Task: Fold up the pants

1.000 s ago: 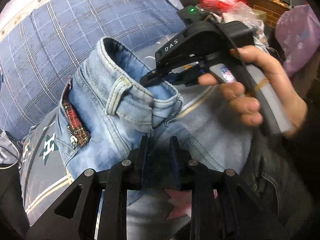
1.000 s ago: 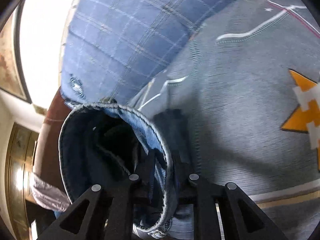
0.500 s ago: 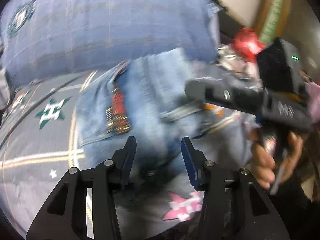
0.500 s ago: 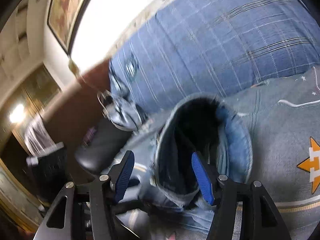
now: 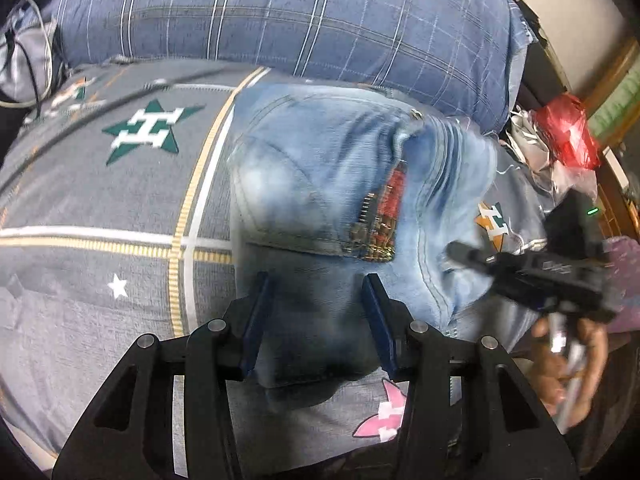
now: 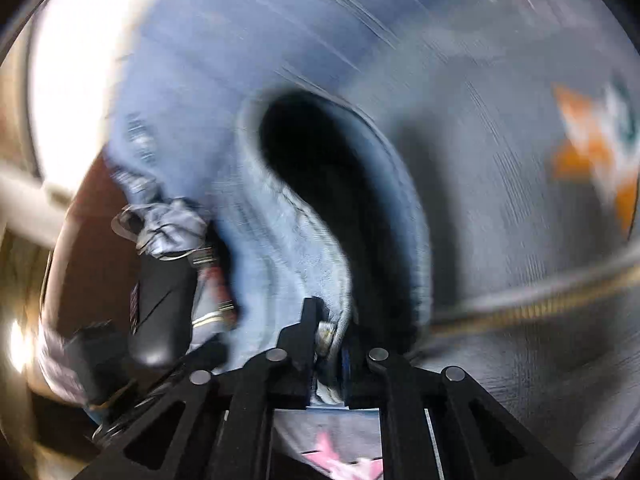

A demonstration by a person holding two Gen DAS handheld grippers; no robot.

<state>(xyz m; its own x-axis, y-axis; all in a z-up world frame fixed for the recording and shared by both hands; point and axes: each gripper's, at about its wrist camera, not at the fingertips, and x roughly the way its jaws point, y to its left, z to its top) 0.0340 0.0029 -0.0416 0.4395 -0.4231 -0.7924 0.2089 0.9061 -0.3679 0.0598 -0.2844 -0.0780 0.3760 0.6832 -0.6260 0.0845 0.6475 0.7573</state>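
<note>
The light blue jeans [image 5: 320, 184] lie in a folded heap on the grey star-printed bedspread [image 5: 100, 208], toward its far edge, touching the blue plaid pillow [image 5: 280, 12] that runs along that edge. The left gripper [image 5: 316, 292] hangs over the heap's near edge with its jaws spread wide; denim shows between the blue pads [image 5: 256, 320], which do not press on it. The right gripper [image 6: 326, 344] has just been closing and now has its jaws narrow, pinching a fold of the jeans' hem between them, at the heap's right side in the left wrist view. The right wrist view is blurred; in it a leg opening [image 6: 320, 184] gapes as a dark tube facing the camera, with nothing visible inside. A red patterned patch [image 5: 380, 216] lies across the top. The heap's long axis cannot be told for sure.
</note>
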